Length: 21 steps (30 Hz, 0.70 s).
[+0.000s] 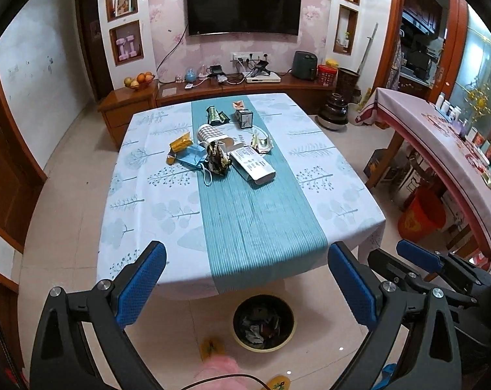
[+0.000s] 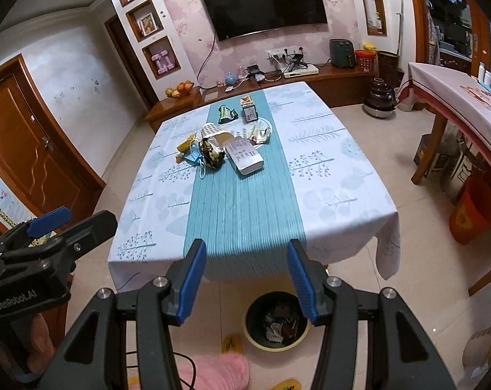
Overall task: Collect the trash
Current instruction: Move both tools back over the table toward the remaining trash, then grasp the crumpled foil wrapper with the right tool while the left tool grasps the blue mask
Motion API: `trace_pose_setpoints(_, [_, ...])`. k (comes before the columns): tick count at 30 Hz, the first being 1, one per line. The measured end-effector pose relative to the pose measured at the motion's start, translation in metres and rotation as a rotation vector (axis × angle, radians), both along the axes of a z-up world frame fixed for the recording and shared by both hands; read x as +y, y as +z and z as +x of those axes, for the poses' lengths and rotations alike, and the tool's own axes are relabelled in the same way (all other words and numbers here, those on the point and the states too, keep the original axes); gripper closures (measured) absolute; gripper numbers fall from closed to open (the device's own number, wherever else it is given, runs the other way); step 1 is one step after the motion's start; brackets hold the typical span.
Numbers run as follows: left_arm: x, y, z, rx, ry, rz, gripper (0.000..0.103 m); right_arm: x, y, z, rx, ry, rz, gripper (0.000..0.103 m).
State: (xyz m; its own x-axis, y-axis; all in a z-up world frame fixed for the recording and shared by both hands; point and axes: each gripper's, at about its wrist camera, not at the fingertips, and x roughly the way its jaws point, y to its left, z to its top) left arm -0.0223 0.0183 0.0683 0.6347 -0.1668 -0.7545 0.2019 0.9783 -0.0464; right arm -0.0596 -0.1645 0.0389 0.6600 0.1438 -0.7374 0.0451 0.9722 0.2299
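Note:
A pile of trash lies at the far middle of the table (image 1: 245, 221): a blue face mask (image 1: 190, 158), a yellow wrapper (image 1: 179, 142), a crumpled dark wrapper (image 1: 217, 158), a flat white box (image 1: 252, 164), a checked cup (image 1: 209, 134), a green packet (image 1: 216, 115) and a small dark carton (image 1: 244, 118). A trash bin (image 1: 263, 322) with scraps inside stands on the floor at the table's near edge. My left gripper (image 1: 245, 287) is open and empty above the near edge. My right gripper (image 2: 246, 281) is open and empty, beside the left one.
A second table (image 1: 440, 136) with bottles stands at the right, an orange bucket (image 1: 420, 216) under it. A TV cabinet (image 1: 219, 87) runs along the far wall. Slippers (image 1: 211, 346) lie on the floor near the bin.

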Motion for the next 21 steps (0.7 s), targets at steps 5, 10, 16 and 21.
trace_pose_setpoints(5, [0.017,-0.012,0.050,0.028,0.009,-0.028,0.004,0.007,-0.005,0.038,0.020,-0.003,-0.010,0.051])
trace_pose_setpoints(10, [0.040,-0.028,0.118,0.077,-0.014,-0.053,0.004,0.017,-0.010,0.090,0.041,-0.028,-0.033,0.051])
trace_pose_setpoints(16, [0.074,-0.045,0.208,0.139,-0.037,-0.056,0.004,0.032,-0.023,0.167,0.092,-0.061,0.021,0.051])
trace_pose_setpoints(21, [0.102,-0.069,0.274,0.181,-0.056,-0.027,0.008,0.060,-0.049,0.235,0.135,-0.036,0.038,0.051])
